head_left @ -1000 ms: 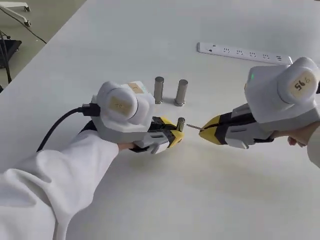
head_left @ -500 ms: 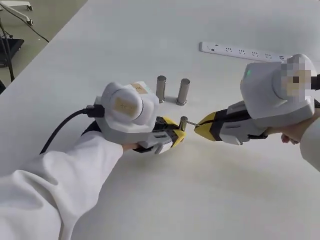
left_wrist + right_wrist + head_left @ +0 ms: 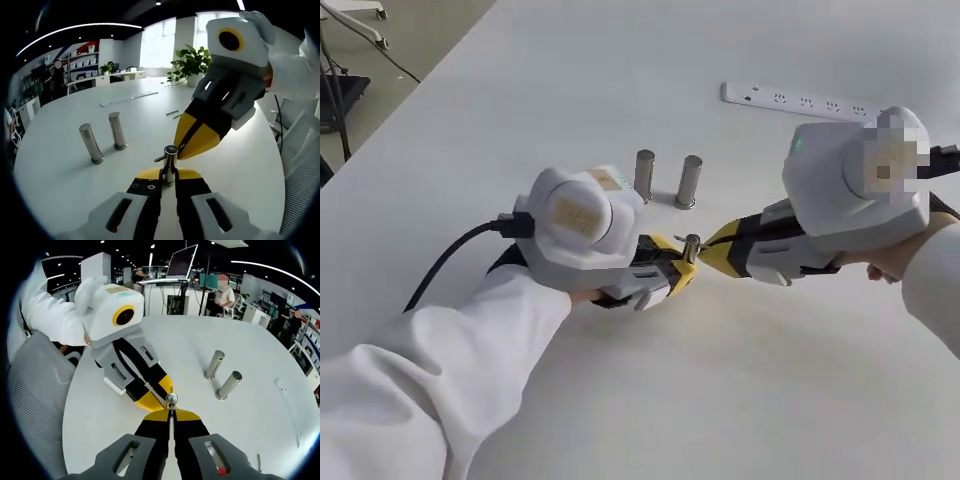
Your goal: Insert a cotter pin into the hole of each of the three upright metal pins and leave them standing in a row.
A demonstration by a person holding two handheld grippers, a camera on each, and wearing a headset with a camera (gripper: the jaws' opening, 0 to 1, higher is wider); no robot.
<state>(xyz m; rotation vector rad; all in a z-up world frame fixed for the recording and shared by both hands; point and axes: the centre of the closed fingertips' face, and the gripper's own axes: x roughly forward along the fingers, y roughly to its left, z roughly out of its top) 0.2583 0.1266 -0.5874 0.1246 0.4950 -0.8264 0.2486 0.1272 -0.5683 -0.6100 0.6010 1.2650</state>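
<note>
A short metal pin (image 3: 690, 246) stands upright on the white table, and my left gripper (image 3: 678, 273) is shut on its lower part (image 3: 170, 167). My right gripper (image 3: 708, 249) comes in from the right, shut on a thin cotter pin. Its yellow tips (image 3: 196, 138) almost touch the pin's head. The cotter pin passes through the pin's hole, and its end (image 3: 160, 158) pokes out the far side. In the right gripper view the pin's head (image 3: 171, 399) sits just beyond my shut right gripper (image 3: 171, 413). Two more metal pins (image 3: 644, 175) (image 3: 690, 181) stand side by side behind.
A white power strip (image 3: 800, 101) lies at the back right of the table. Loose cotter pins (image 3: 173, 113) lie farther off on the table. A black cable (image 3: 445, 262) trails from the left gripper. Desks, plants and seated people fill the room beyond.
My right gripper has moved left up to the held pin, and the cotter pin has slid through its hole. The left gripper and the two rear pins stay put.
</note>
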